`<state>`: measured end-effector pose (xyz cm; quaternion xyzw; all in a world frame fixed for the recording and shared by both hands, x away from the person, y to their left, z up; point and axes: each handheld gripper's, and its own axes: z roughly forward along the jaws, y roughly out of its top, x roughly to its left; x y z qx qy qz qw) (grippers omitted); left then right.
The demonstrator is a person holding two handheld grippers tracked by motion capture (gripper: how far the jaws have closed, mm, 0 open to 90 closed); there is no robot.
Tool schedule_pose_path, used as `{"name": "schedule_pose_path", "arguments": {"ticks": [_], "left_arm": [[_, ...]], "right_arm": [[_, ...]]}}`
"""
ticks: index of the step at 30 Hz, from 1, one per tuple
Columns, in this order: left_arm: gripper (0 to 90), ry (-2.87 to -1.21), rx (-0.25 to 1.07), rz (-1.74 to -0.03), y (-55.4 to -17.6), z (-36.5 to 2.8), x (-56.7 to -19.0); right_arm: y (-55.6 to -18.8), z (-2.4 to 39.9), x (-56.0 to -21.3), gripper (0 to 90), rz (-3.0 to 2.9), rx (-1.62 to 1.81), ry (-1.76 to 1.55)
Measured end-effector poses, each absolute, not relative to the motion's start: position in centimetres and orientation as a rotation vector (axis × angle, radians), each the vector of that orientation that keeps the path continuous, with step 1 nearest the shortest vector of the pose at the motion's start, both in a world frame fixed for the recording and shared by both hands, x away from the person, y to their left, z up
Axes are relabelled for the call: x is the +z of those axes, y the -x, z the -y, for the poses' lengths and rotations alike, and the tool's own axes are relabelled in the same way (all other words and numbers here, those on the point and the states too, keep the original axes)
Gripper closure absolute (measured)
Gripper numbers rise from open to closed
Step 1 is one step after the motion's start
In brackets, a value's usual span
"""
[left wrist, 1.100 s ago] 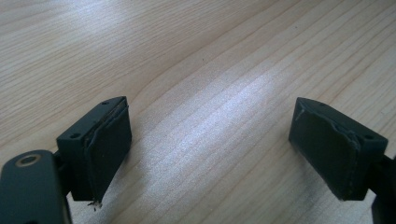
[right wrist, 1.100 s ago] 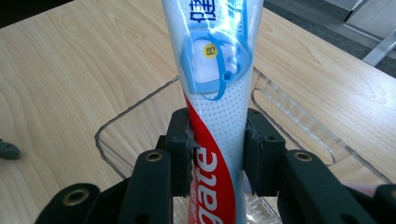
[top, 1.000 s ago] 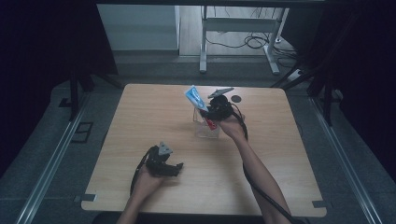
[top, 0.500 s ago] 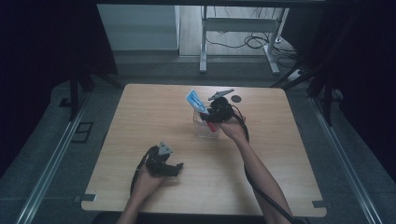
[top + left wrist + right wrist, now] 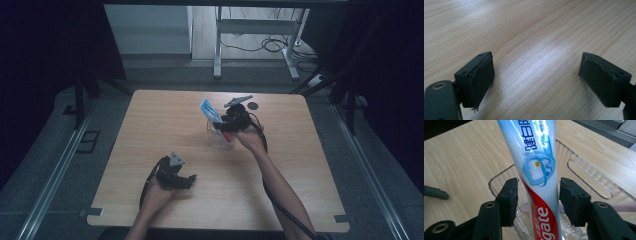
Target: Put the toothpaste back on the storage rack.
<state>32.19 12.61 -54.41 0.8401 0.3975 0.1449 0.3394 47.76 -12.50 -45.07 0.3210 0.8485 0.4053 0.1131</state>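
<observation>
The left tool point(image 5: 187, 179) rests released on the desk point(image 5: 150, 130). Farther right, the blue, white and red toothpaste tube point(image 5: 536, 170) stands tilted in a clear holder point(image 5: 584, 170); the right tool point(image 5: 537, 197), just opening, flanks it ungripped.

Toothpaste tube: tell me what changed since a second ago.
The right gripper has just been opening its jaws; the toothpaste tube stands between them, pads clear of it, its lower end in the clear container. Both hands, the open left gripper and the tube kept their places.
</observation>
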Motion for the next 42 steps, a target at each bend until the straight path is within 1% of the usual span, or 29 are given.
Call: {"name": "schedule_pose_path", "arguments": {"ticks": [22, 42], "left_arm": [[13.1, -2.187, 0.377, -1.035, -32.2, -12.6, -54.4], [13.2, -2.186, 0.377, -1.035, -32.2, -12.6, -54.4]], "right_arm": [[-46.7, 13.3, -44.0, 26.7, -2.440, 1.229, -0.908], [-45.2, 14.5, -43.5, 17.5, -2.453, 1.241, -0.873]]}}
